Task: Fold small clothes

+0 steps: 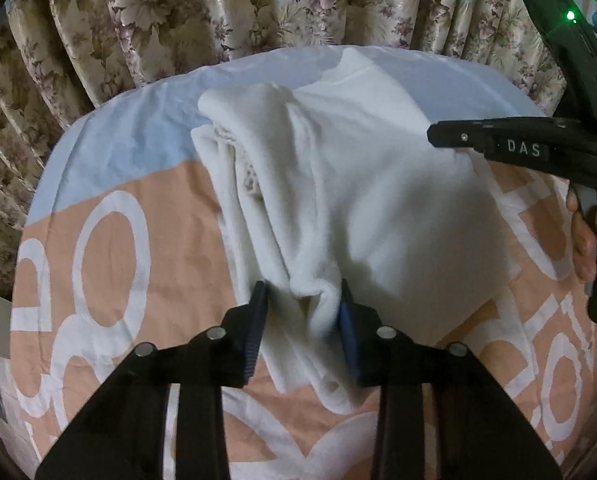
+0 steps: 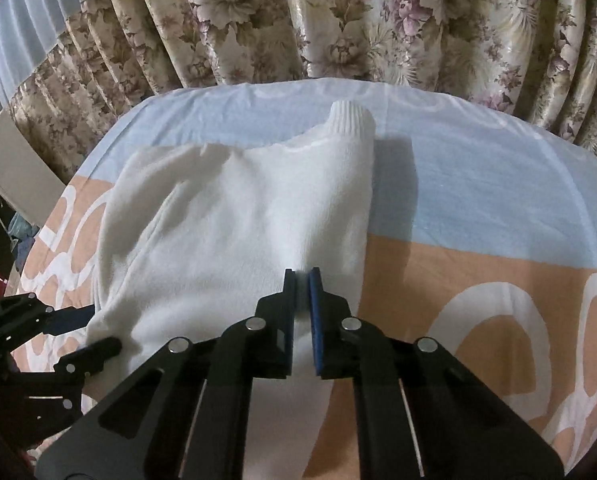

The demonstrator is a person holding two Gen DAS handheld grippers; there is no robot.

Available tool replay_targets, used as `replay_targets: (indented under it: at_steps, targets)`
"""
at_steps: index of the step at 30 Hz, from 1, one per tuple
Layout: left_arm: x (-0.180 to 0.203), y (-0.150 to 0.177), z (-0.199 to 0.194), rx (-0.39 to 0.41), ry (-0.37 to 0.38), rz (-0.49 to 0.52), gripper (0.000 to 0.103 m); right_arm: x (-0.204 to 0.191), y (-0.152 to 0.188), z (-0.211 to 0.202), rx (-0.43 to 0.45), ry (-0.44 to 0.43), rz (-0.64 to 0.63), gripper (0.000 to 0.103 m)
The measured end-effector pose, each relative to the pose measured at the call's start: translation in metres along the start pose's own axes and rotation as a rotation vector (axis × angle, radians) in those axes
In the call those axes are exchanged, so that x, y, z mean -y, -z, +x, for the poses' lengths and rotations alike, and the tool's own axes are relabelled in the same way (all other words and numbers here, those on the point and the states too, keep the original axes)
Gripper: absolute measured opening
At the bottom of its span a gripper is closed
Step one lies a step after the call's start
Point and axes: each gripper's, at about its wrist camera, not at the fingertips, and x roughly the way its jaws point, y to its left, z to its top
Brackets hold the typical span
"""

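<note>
A white knit sweater [image 1: 358,184] [image 2: 226,220] lies partly folded on the bed sheet [image 1: 118,152] [image 2: 478,200], its ribbed cuff [image 2: 350,118] pointing to the far side. My left gripper [image 1: 303,296] is closed on a bunched fold at the sweater's near left edge, and cloth fills the gap between its pads. It shows at the lower left of the right wrist view [image 2: 94,330]. My right gripper [image 2: 301,276] is shut with a thin sliver of sweater pinched near the right edge. The left wrist view shows it [image 1: 434,138] from the side.
Flowered curtains [image 1: 218,8] [image 2: 338,20] hang right behind the bed's far edge. The sheet is pale blue at the back and peach with white rings in front. A person's hand [image 1: 586,240] holds the right gripper's handle. A grey board [image 2: 14,168] leans at the left.
</note>
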Motion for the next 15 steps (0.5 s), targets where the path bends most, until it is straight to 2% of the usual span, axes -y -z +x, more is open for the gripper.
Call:
replay_targets:
  at_steps: [2, 4, 6, 10, 13, 15]
  targets:
    - [0.004, 0.0, -0.003, 0.008, -0.016, 0.004, 0.041, -0.002, 0.0, 0.0, -0.009, -0.001, -0.016, 0.01]
    - [0.004, -0.001, -0.005, 0.016, -0.037, -0.003, 0.055, -0.005, 0.005, -0.009, 0.006, -0.012, -0.016, 0.012]
    - [0.002, -0.003, -0.006, 0.017, -0.051, -0.016, 0.061, -0.008, 0.013, -0.02, 0.015, -0.021, -0.012, 0.013]
    - [-0.006, -0.005, -0.005, 0.008, -0.052, -0.047, 0.065, -0.019, 0.041, -0.036, -0.004, -0.015, -0.042, 0.017]
    - [-0.008, -0.004, -0.003, -0.002, -0.053, -0.059, 0.065, -0.018, 0.06, -0.038, -0.024, -0.007, -0.02, 0.019]
    - [-0.008, -0.004, -0.001, -0.01, -0.052, -0.065, 0.067, -0.018, 0.069, -0.032, -0.048, -0.002, -0.015, 0.015]
